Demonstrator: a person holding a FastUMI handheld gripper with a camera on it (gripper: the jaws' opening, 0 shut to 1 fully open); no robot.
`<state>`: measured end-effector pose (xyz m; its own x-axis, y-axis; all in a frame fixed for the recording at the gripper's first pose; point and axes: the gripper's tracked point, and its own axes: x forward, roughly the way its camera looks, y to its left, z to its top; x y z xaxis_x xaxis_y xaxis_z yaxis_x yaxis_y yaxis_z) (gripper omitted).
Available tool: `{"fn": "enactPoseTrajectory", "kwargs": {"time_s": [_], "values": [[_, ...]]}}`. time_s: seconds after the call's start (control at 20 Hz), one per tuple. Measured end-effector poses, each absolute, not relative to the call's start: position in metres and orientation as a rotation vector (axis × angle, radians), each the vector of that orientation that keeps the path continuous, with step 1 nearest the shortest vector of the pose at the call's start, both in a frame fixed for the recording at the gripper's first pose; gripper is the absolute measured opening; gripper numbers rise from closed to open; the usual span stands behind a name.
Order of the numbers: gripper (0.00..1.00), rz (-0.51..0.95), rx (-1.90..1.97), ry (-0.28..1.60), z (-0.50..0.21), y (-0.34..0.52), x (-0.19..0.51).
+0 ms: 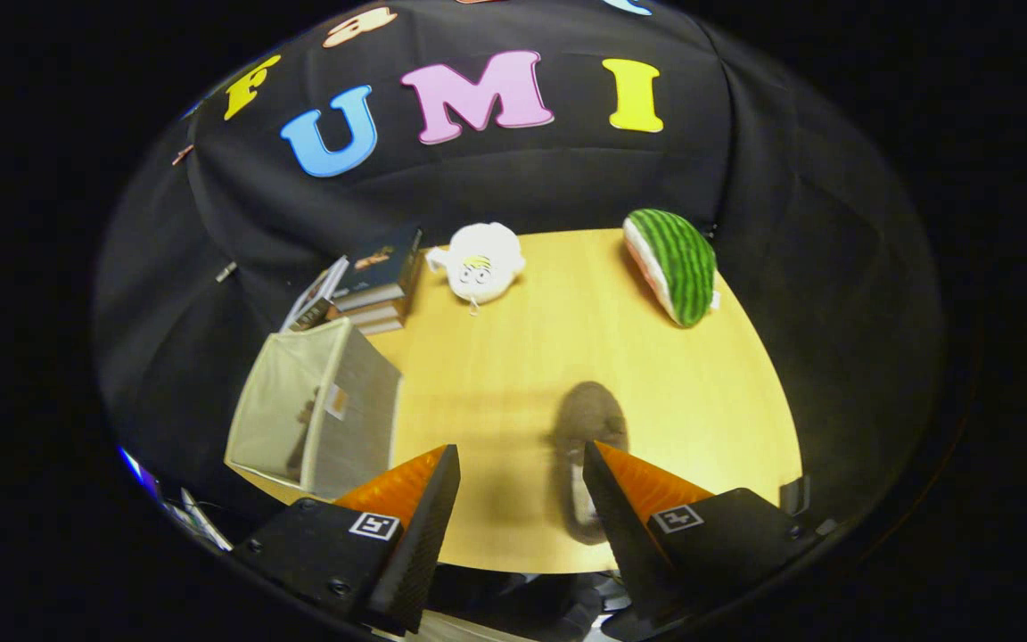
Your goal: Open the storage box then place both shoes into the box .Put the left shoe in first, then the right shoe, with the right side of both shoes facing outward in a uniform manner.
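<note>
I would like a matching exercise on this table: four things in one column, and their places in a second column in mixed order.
Things:
1. beige fabric storage box
2. grey shoe
3. white round plush toy
4. green striped watermelon plush

Places:
A. far side of the table, beside the stack of books
B. far right corner of the wooden table
C. just ahead of the open gripper, by one finger
D. near left edge, lying on its side

Pairs: 1-D, 2-C, 3-A, 4-B

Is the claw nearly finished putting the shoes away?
Not yet. The storage box stands open, with something dark inside, perhaps the first shoe. The claw is open and holds nothing. A grey shoe lies on the table by one claw finger and needs boxing.
</note>
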<state>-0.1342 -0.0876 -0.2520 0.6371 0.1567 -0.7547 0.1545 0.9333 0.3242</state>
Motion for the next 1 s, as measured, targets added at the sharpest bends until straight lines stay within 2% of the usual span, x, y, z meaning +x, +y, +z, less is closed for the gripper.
{"fn": "enactPoseTrajectory", "kwargs": {"time_s": [0.4, 0.5, 0.8, 0.85, 0.95, 1.0], "values": [[0.83, 0.017, 0.312, 1.036, -0.369, -0.122, -0.134], [0.79, 0.038, 0.294, 1.045, -0.388, -0.125, -0.122], [0.75, 0.118, 0.245, 1.068, -0.424, -0.122, -0.095], [0.72, 0.127, 0.233, 1.061, -0.426, -0.120, -0.092], [0.48, 0.157, 0.215, 1.071, -0.430, -0.113, -0.090], [0.46, 0.154, 0.206, 1.078, -0.432, -0.112, -0.087]]}}
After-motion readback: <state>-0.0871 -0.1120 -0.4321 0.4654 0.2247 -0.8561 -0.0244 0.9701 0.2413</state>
